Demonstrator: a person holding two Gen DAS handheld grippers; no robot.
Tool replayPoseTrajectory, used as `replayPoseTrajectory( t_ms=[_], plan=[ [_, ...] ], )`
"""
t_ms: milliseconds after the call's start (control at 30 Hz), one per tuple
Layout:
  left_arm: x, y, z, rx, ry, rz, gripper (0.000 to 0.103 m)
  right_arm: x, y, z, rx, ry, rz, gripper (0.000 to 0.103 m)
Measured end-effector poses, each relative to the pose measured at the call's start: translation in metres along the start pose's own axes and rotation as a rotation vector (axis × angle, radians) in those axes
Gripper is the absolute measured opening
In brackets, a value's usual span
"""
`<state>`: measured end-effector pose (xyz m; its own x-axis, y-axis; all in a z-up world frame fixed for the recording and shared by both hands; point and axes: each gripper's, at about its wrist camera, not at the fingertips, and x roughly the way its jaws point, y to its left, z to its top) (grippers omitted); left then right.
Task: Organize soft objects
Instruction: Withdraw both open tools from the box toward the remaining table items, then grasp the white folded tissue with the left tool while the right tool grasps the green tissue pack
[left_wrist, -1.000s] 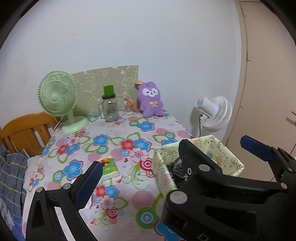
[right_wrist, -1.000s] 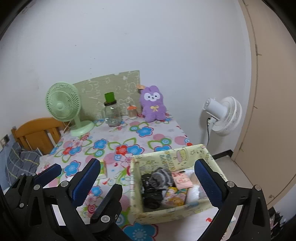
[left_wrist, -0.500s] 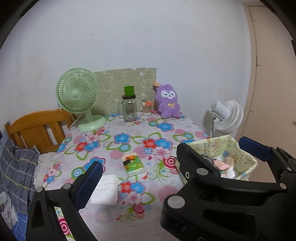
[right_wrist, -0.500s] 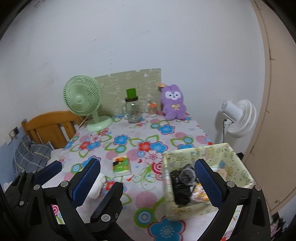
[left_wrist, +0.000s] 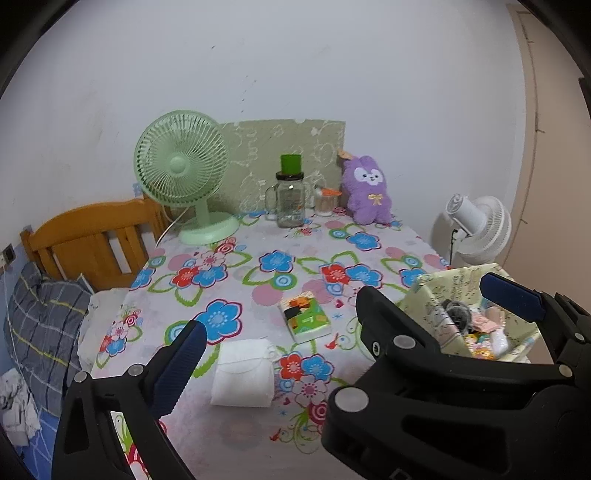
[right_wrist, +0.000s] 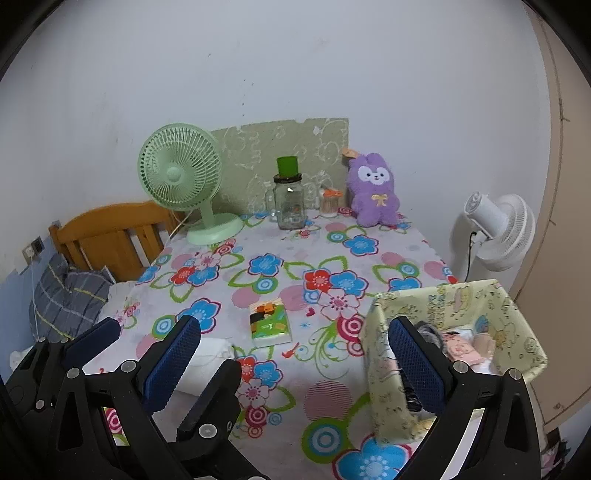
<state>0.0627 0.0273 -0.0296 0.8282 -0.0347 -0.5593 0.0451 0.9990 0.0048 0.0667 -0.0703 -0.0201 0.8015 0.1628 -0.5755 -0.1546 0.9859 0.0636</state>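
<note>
Both grippers hang above the near edge of the floral table (left_wrist: 236, 435), w/ jaws spread wide and nothing between them: left gripper (left_wrist: 340, 321) over the near-left part, right gripper (right_wrist: 295, 354) further right, its right finger over the fabric basket (right_wrist: 461, 295). Just ahead of the left gripper lies a folded white cloth (left_wrist: 243, 373), flat on the tablecloth. A bit beyond it, apart, a green tissue pack (left_wrist: 304, 318) lies flat near mid-table. Basket sits at the near-right corner, holding dark & pink soft items; can't tell exactly what they are. At the far edge by the wall: green desk fan (left_wrist: 184, 173) on the left, glass jar (left_wrist: 290, 201) w/ green cap in the middle, purple plush bunny (left_wrist: 367, 190) upright on the right. White fan (right_wrist: 498, 225) stands off the table, right side.
</note>
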Motion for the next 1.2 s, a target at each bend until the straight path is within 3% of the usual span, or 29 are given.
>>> replayPoseTrajectory(
  t_ms=[533, 1200],
  plan=[
    [0.055, 0.029, -0.011, -0.063, 0.108, 0.053, 0.098, 0.061, 0.016, -0.006, -0.033, 0.086, 0.045, 0.103],
    [0.12, 0.05, -0.039, -0.114, 0.255, 0.072, 0.094, 0.126, 0.017, -0.027, -0.019, 0.201, 0.019, 0.102]
  ],
)
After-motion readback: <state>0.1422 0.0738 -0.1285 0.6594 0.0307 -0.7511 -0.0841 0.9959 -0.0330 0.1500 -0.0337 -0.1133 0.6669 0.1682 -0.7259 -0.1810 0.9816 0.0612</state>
